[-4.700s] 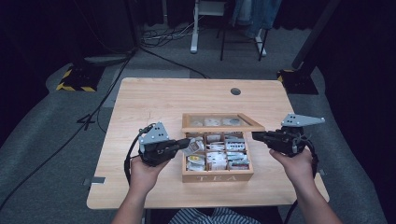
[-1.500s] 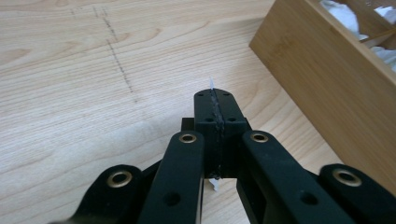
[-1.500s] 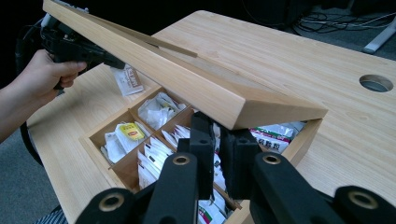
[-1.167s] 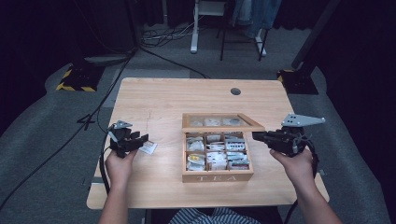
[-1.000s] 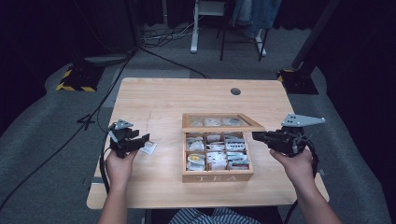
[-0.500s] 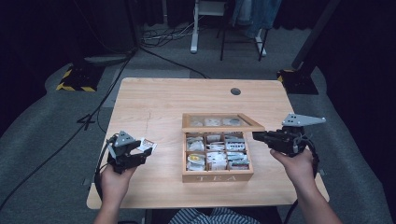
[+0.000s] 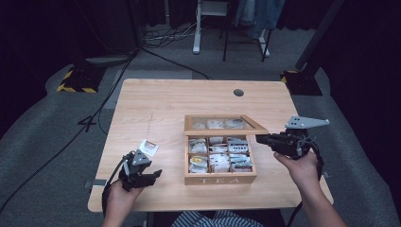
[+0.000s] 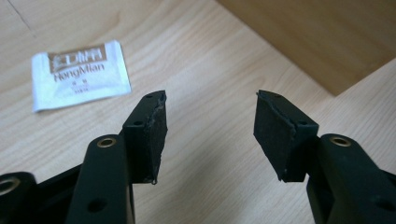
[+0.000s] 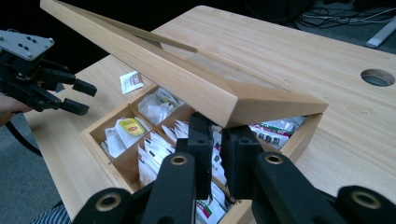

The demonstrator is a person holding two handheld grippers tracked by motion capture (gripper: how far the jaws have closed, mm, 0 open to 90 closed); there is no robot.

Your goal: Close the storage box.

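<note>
Left hand-held gripper [image 7: 153, 175] sits low over the table [image 7: 165, 101], out to the left of the wooden tea box [image 7: 220, 177], and its two black jaws are spread wide with nothing between them. One white tea packet [image 8: 80, 74] with a brown band lies flat on the table near it, on the far side from the person and well apart from the box. The right hand-held gripper [image 7: 261, 139] is at the right side of the box, by the corner of the open lid [image 9: 163, 65]. Its jaws look almost closed, with just a thin gap, and I cannot tell if they pinch the lid or not. The lid is lifted and tilts up over the back of the box. Inside the box, little walls split it into small spaces, and each space has tea packets [image 9: 122, 132] in it. The word TEA is on the front wall of the box.
</note>
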